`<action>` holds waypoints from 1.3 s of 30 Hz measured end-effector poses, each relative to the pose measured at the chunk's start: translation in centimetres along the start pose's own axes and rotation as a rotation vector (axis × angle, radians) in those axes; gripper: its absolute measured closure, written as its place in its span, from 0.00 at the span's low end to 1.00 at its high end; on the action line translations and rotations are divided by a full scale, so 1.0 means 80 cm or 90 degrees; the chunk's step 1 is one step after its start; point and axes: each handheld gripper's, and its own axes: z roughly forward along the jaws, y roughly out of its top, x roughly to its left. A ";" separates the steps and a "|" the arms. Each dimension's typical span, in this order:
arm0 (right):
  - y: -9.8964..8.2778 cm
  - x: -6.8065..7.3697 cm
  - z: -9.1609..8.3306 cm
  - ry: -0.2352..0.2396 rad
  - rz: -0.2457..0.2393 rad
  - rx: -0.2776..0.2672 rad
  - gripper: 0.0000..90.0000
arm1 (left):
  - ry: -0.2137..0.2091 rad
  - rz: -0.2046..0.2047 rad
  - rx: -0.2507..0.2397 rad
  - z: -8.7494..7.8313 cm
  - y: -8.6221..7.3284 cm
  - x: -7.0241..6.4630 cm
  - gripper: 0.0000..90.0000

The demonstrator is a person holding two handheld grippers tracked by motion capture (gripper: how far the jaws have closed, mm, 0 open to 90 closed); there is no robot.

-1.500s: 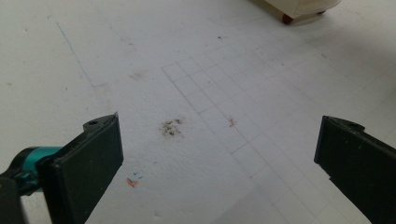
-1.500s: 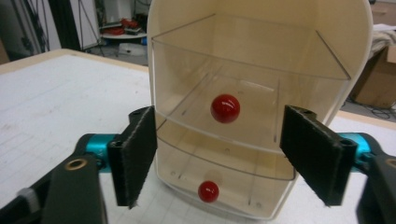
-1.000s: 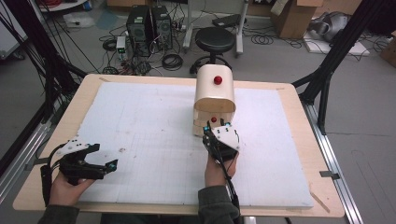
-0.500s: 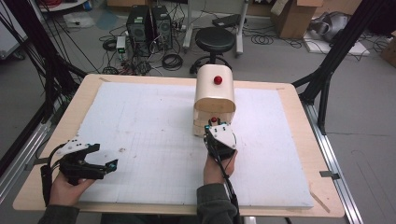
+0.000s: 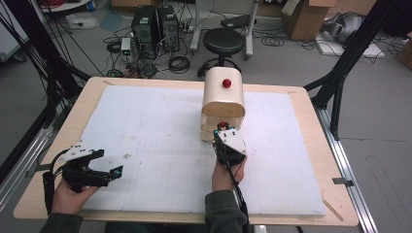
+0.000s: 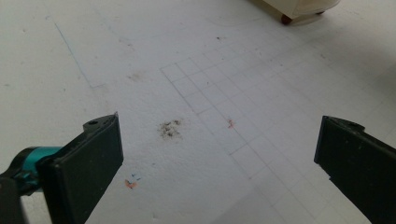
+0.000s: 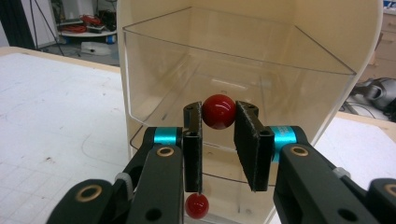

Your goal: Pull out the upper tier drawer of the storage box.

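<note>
Lab: computer towers (image 5: 156, 22), floor cables (image 5: 179, 63), frame rig (image 5: 354, 46).

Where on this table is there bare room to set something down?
The white mat lies bare between the left gripper and the cream box, and right of the box. It is crowded at the box front, where the right gripper clamps a red knob.

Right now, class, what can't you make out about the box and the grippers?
- Right gripper, high view: the grey plate hides the jaws.
- Lower knob, right gripper view: part hidden behind a jaw.
- Box, left gripper view: cut off by the top edge.
</note>
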 end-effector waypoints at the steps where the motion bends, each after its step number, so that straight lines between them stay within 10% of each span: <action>1: 0.000 0.000 0.000 0.001 0.002 0.000 0.81 | 0.000 0.000 0.001 0.000 0.000 0.000 0.02; 39: -0.004 -0.004 -0.019 0.029 0.008 0.002 0.81 | 0.002 0.006 0.004 0.002 0.001 -0.002 0.02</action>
